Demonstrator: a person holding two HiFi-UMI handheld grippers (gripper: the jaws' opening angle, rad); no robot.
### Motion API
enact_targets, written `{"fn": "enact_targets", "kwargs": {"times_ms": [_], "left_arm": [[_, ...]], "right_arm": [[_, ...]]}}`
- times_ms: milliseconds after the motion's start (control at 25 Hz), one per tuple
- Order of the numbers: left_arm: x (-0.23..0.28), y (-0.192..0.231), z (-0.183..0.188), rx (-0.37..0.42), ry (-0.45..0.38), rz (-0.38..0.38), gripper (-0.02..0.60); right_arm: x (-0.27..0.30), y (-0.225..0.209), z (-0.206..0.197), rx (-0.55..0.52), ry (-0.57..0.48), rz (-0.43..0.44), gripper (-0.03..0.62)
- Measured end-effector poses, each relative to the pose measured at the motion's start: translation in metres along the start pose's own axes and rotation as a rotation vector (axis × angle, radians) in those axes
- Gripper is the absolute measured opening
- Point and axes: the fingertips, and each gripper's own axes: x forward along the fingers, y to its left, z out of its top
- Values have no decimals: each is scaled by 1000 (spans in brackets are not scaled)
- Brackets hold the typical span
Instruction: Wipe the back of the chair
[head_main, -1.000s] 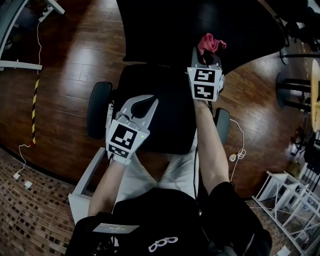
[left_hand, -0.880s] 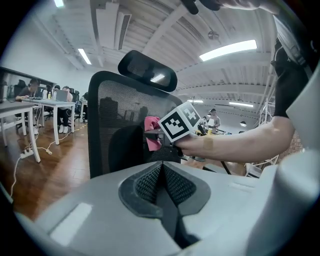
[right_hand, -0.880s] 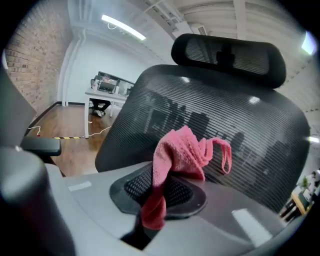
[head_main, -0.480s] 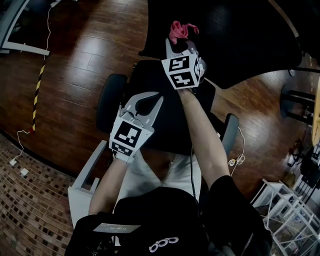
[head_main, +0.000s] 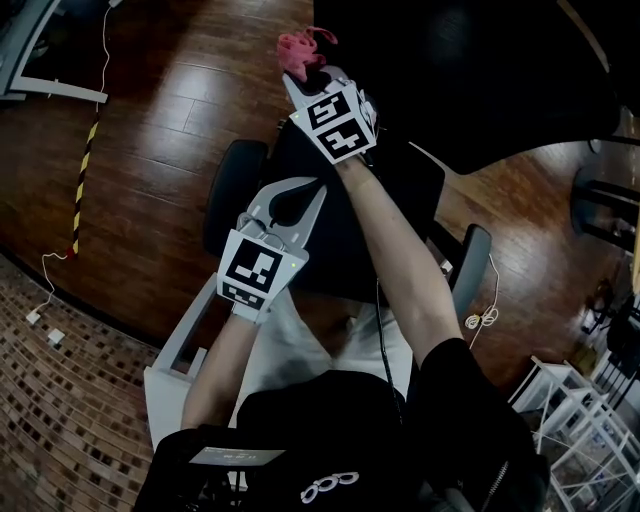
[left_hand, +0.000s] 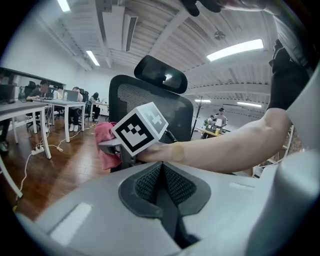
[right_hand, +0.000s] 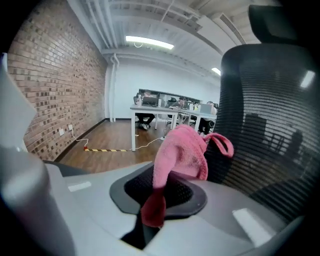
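The right gripper (head_main: 308, 75) is closed on a pink cloth (right_hand: 182, 150). The jaws pinch it at a low fold, a short tail hangs below them, and most of the cloth stands loose above. In the right gripper view, the cloth is just beside the left edge of the chair back (right_hand: 270, 110), which is a dark mesh panel. I cannot tell if the cloth already touches the mesh. In the head view this gripper is at the far side, past the left armrest (head_main: 225, 195).

The left gripper (left_hand: 161, 172) has its jaws together with nothing between them. It hovers nearer to the person, over the seat, and is pointed at the chair.

The cloth looks soft, light and limp, like terry, so the grip at its lower part seems enough. The loose upper part will probably fold over when it is pressed. To wipe well, I think the bunched part should lie flat on the mesh, so that the hard jaw tips do not scrape it. The mesh will likely yield a little under pressure. An office chair of this kind may also turn or roll away, so light, even strokes seem better, and the free left gripper could steady the frame.
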Motion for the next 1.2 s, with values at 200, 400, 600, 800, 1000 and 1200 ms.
{"fn": "enact_targets", "kwargs": {"times_ms": [200, 400, 600, 800, 1000, 1200], "left_arm": [[0, -1, -3, 7, 7, -1, -8], [10, -4, -4, 3, 9, -7, -8], [19, -13, -2, 7, 10, -25, -8], [29, -22, -2, 10, 13, -42, -8], [37, -30, -4, 16, 19, -59, -8], [41, -35, -6, 19, 28, -66, -8]], "right_arm": [[-15, -13, -27, 43, 31, -51, 41], [-52, -49, -64, 106, 72, -147, 41], [-97, -77, -102, 152, 103, -234, 41], [-145, -101, -136, 206, 140, -310, 41], [-201, -132, -177, 305, 181, -429, 41], [-242, -149, -202, 384, 222, -519, 41]]}}
